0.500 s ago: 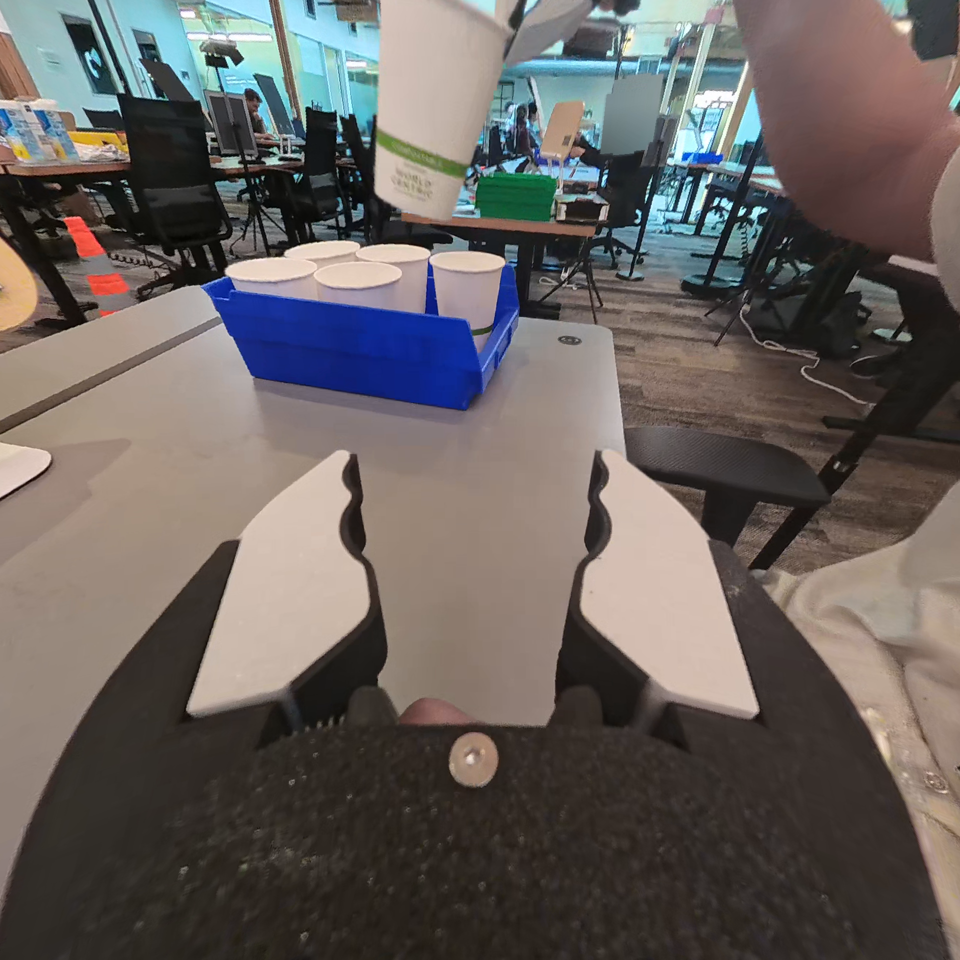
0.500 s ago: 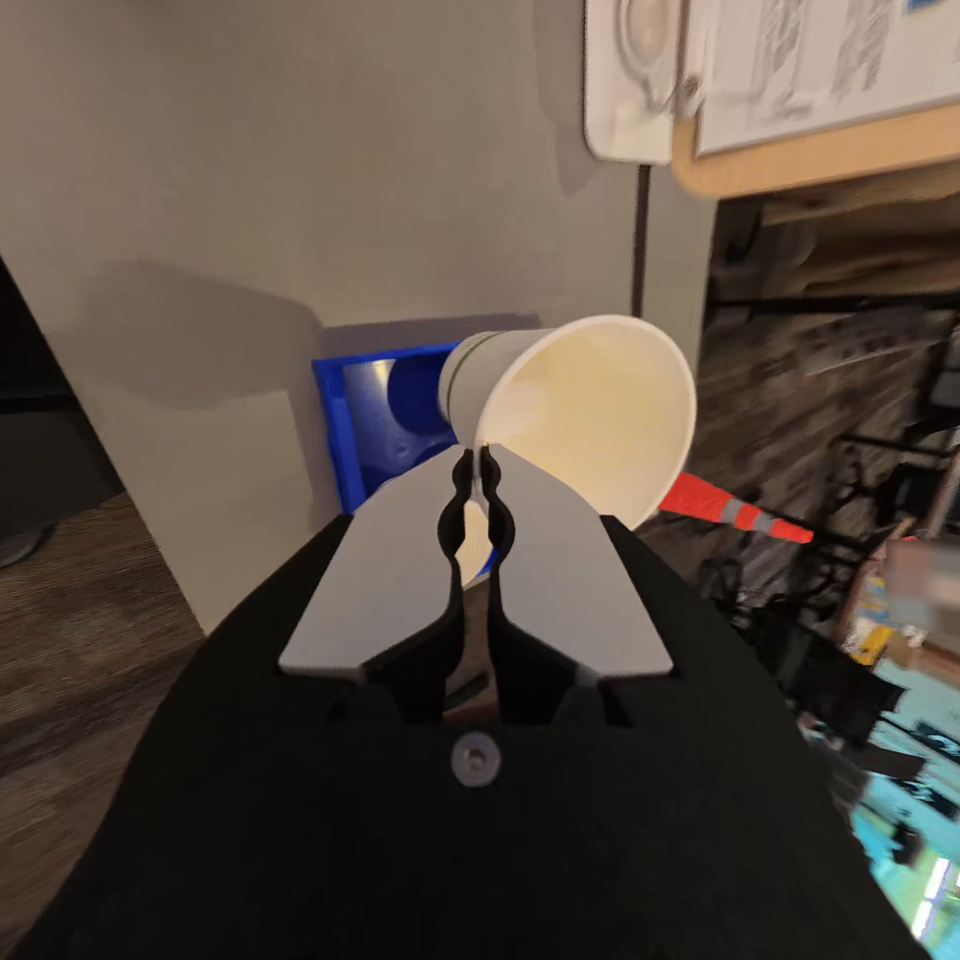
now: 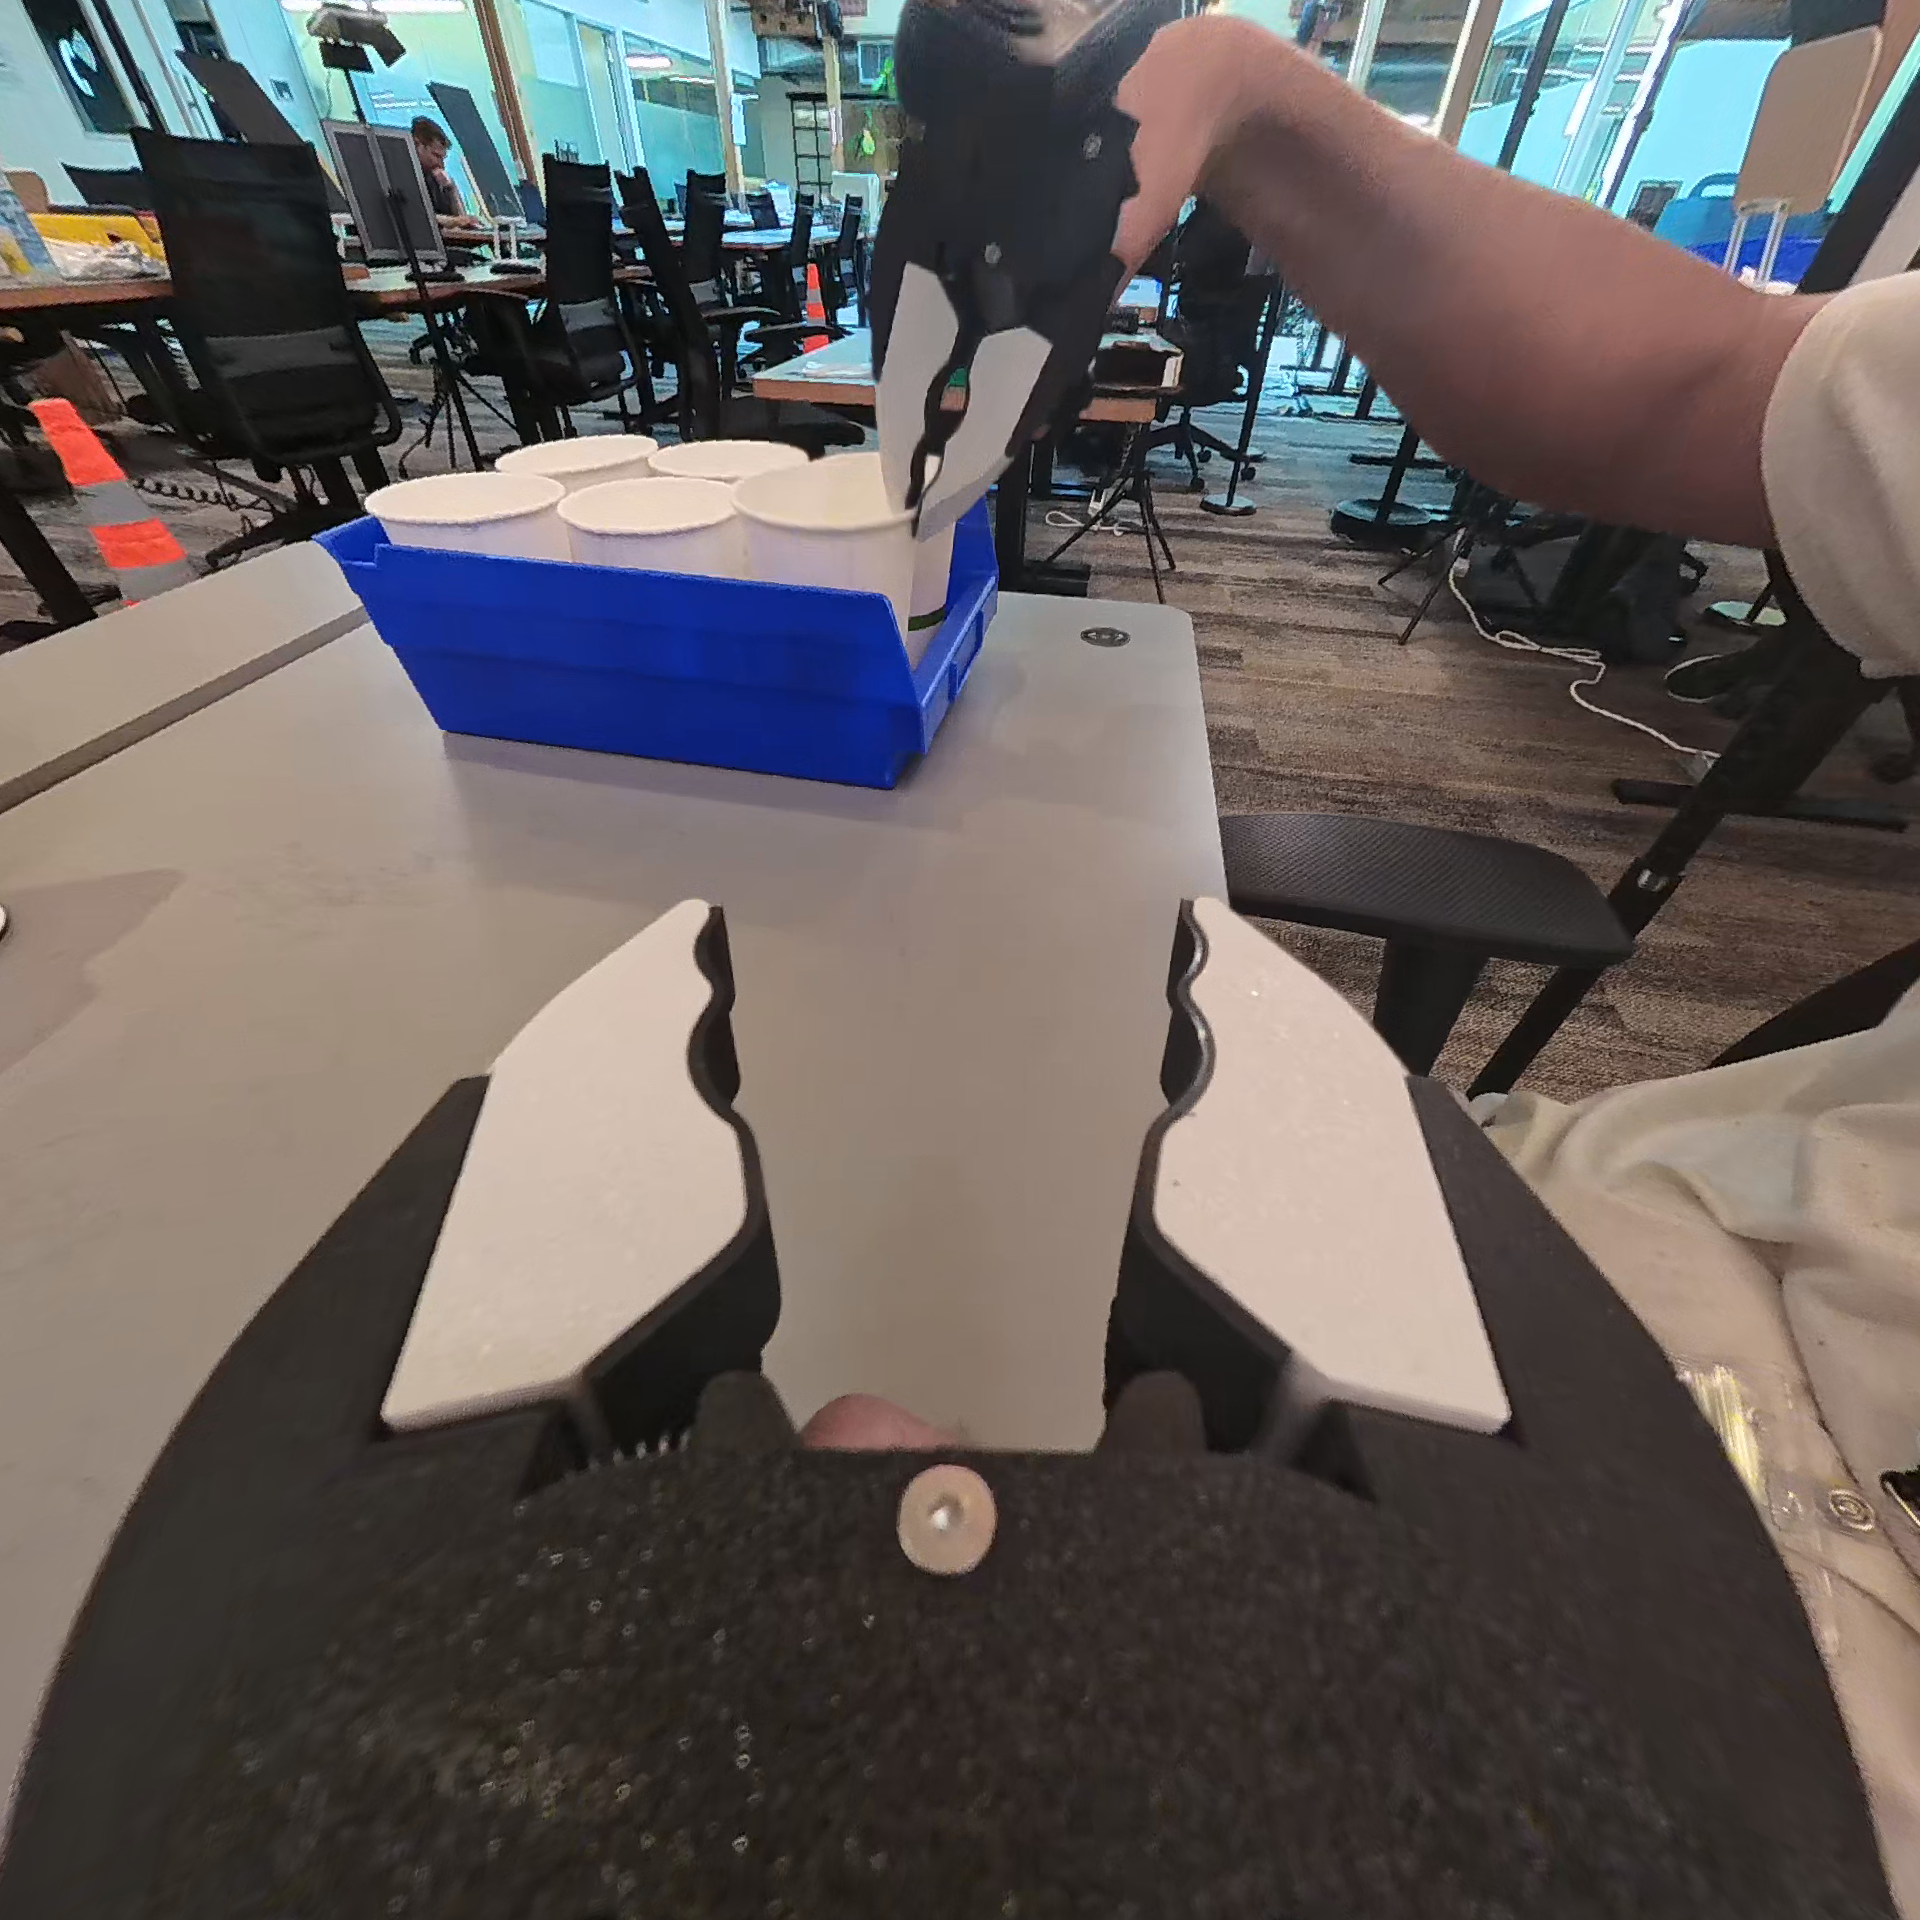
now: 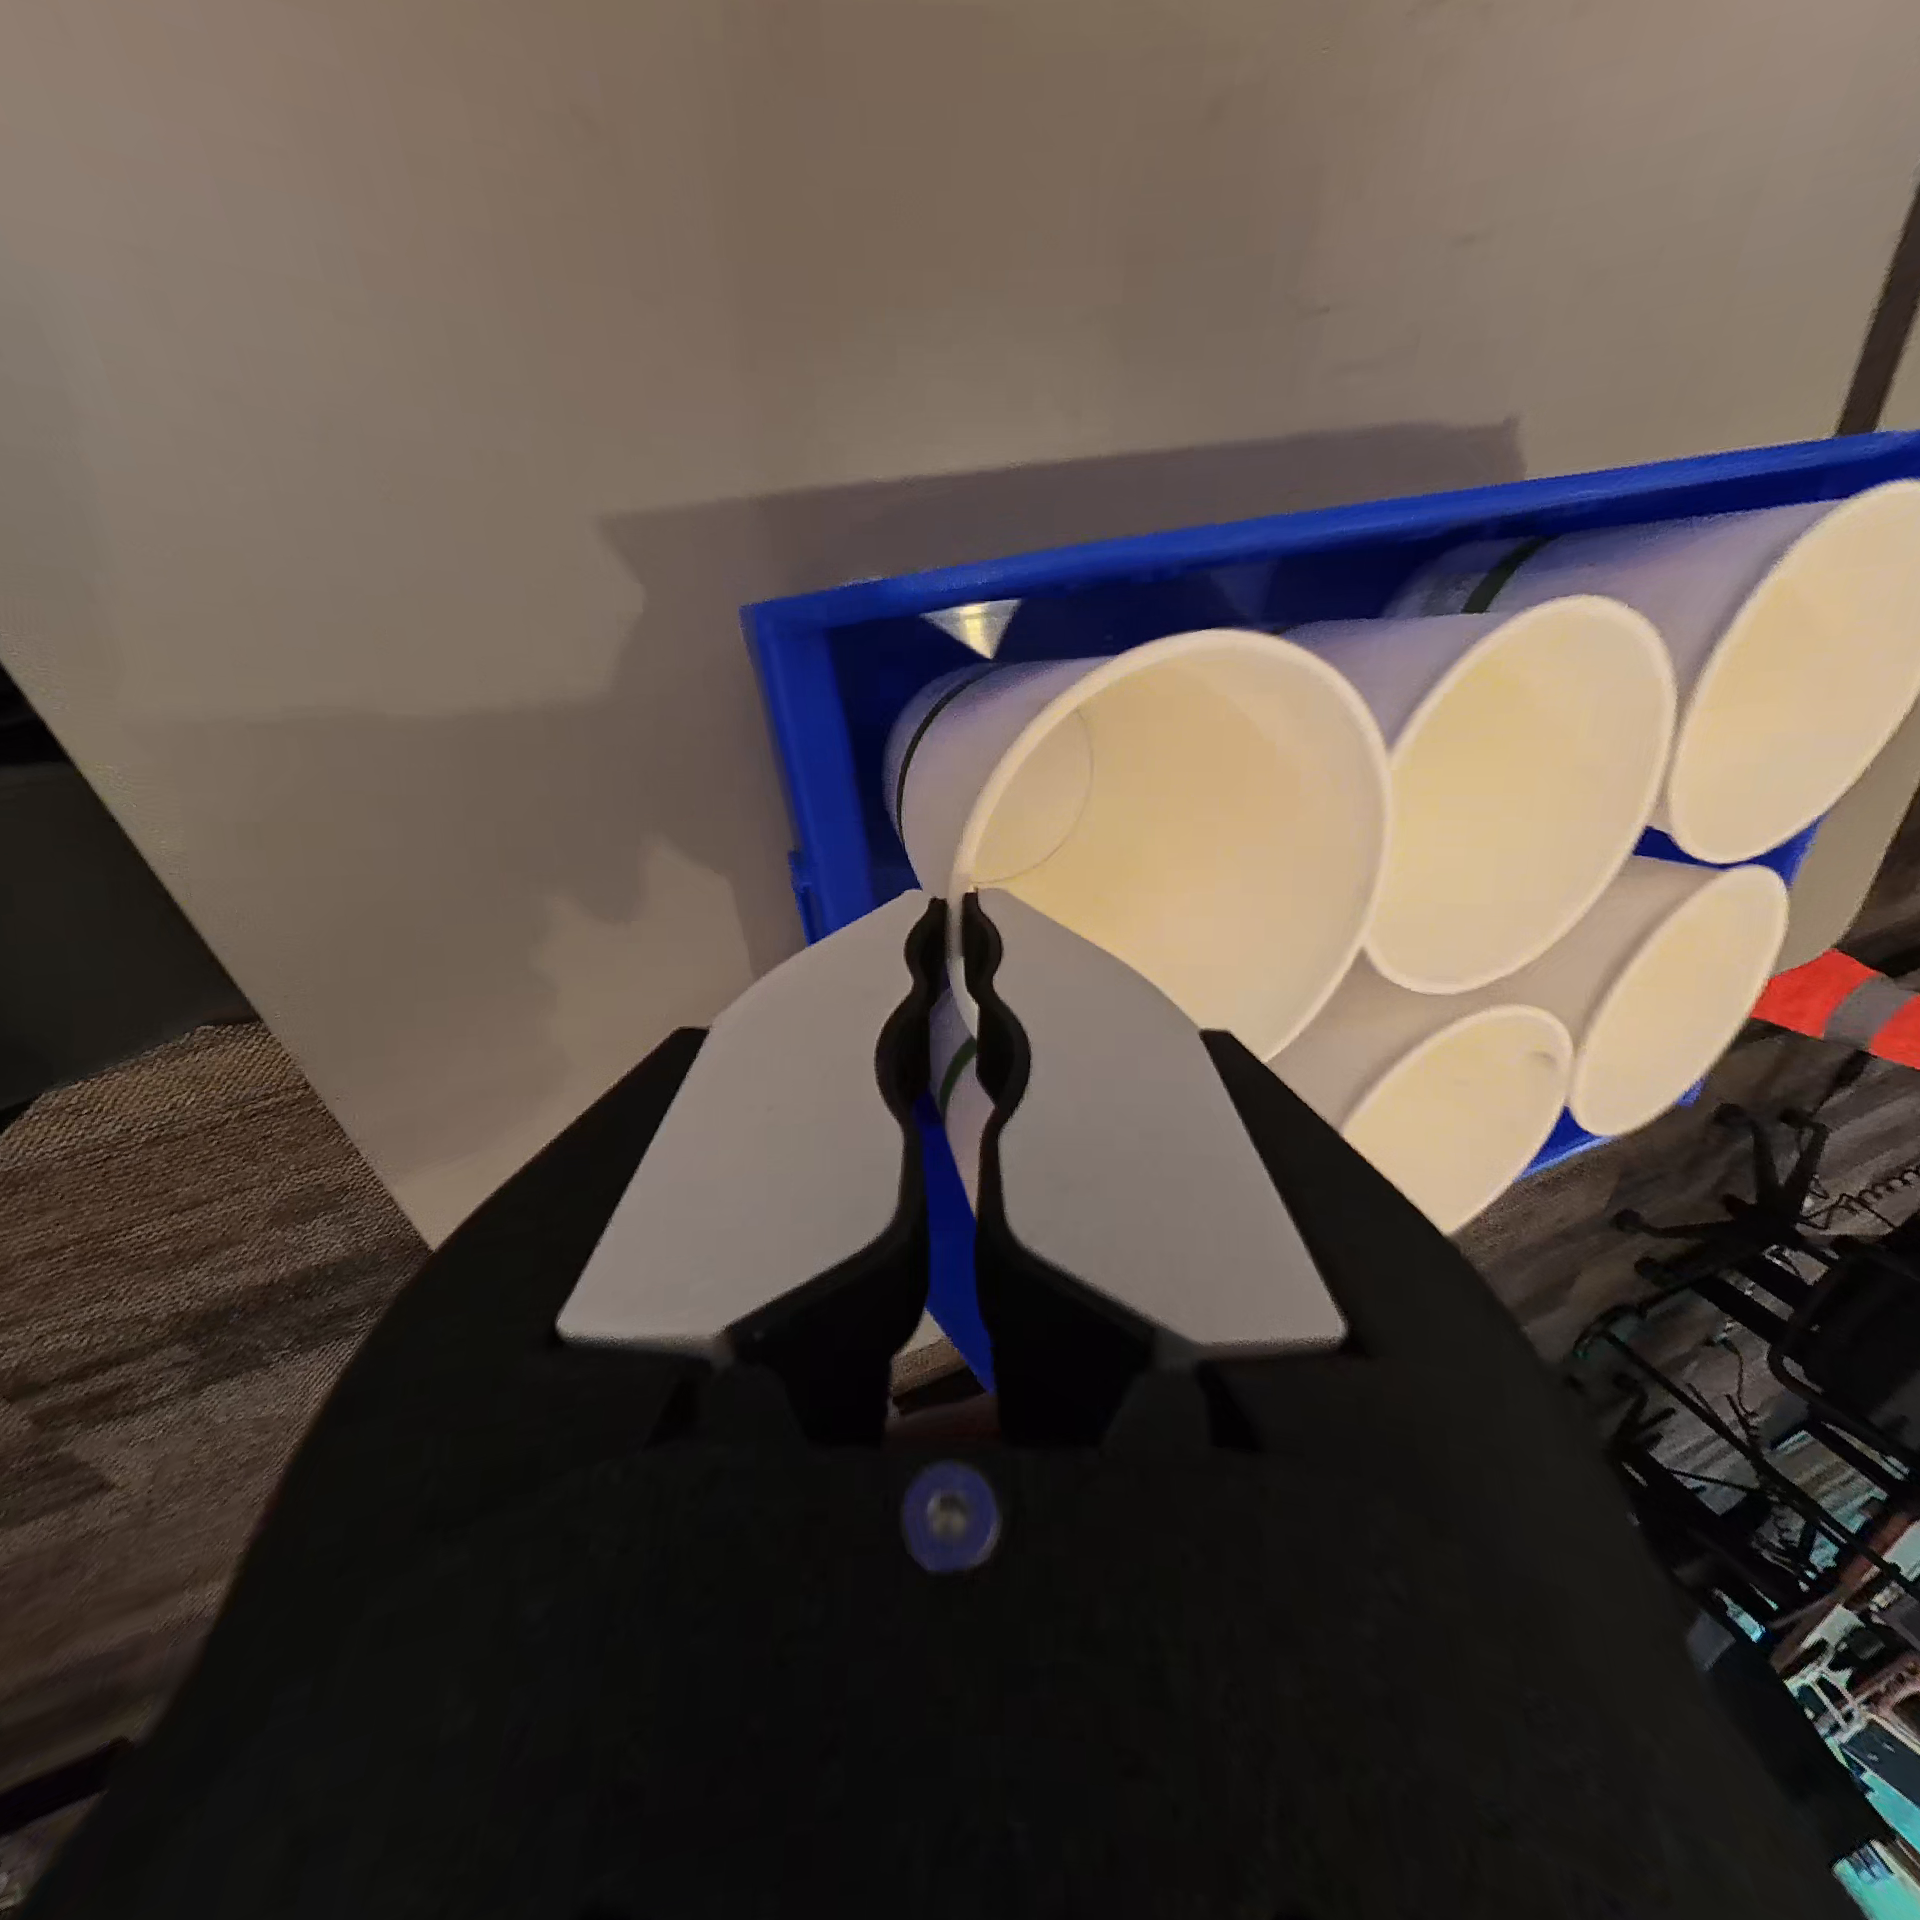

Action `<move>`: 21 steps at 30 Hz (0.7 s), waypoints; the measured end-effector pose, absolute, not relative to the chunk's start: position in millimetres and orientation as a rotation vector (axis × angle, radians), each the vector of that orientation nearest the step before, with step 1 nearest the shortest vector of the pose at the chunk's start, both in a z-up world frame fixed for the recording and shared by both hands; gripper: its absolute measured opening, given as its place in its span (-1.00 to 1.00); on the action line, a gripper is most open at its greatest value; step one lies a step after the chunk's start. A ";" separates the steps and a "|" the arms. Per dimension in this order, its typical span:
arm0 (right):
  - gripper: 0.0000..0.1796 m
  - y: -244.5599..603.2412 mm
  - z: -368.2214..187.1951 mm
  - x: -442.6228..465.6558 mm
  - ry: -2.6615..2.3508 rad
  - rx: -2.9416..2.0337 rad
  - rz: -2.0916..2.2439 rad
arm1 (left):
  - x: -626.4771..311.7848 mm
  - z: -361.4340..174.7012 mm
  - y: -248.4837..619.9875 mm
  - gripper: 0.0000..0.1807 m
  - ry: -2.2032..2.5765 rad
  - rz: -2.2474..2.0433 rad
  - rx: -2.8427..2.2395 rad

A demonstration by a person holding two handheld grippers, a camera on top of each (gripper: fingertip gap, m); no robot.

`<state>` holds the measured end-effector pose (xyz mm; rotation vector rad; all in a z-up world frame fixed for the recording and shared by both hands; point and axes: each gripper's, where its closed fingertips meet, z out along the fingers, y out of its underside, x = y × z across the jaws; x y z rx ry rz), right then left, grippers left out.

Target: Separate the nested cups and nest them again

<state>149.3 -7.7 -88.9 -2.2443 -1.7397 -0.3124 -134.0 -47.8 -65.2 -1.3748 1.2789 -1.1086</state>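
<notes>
Cup held over the blue bin

The right tool (image 4: 953, 906) pinches the rim of a white cup (image 4: 1174, 831) inside the blue bin (image 3: 665, 665) among four others; the left tool (image 3: 951, 925) hovers spread wide above the worktop (image 3: 312, 883).

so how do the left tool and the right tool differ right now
The left tool is wide open with nothing between its fingers; the right tool is shut on the rim of a white paper cup. The left tool sits low over the bare grey table, short of the blue bin; the right tool points steeply down over the bin's end. Both have the same black bodies and pale fingers.
</notes>
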 end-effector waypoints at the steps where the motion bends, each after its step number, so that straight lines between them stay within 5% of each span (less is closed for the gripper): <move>1: -0.97 -8.2 -92.7 148.4 -1.750 -2.252 -0.299 | -133.5 -66.0 -48.1 -0.12 1.283 -1.106 -1.377; 6: -0.95 -6.9 -98.4 145.0 -1.749 -2.257 -0.253 | -132.2 -71.9 -46.5 -0.11 1.295 -1.074 -1.398; 8: -0.72 -6.9 -93.5 144.1 -1.711 -2.264 -0.245 | -133.6 -73.7 -39.8 -0.12 1.269 -1.048 -1.434; 16: -0.65 -32.0 9.8 84.9 -1.118 -1.759 -0.215 | -197.6 -74.2 1.3 -0.14 0.776 -0.732 -1.699; 21: -0.58 -68.9 -47.2 18.3 -0.491 -1.705 0.293 | -266.4 -85.1 -11.5 -0.11 0.493 -0.326 -1.757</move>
